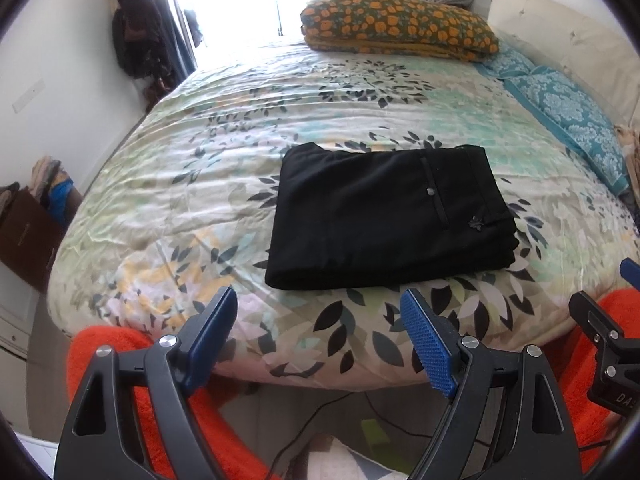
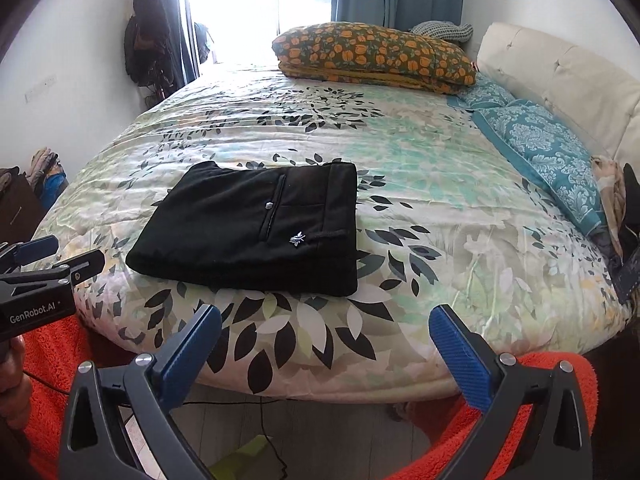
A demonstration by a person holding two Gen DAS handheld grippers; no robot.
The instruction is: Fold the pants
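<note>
Left wrist: left claw point(image 1: 320, 334) wide, empty; right claw point(image 2: 326, 346) wide, empty; folded pants point(image 1: 390, 216) untouched

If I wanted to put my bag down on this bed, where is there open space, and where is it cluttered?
The widest bare stretch of bedspread lies between the folded black pants and the orange floral pillow. Another runs between the pants and the teal pillows. The head end by the cream headboard is crowded. Both grippers, left and right, hang open off the near edge.
</note>
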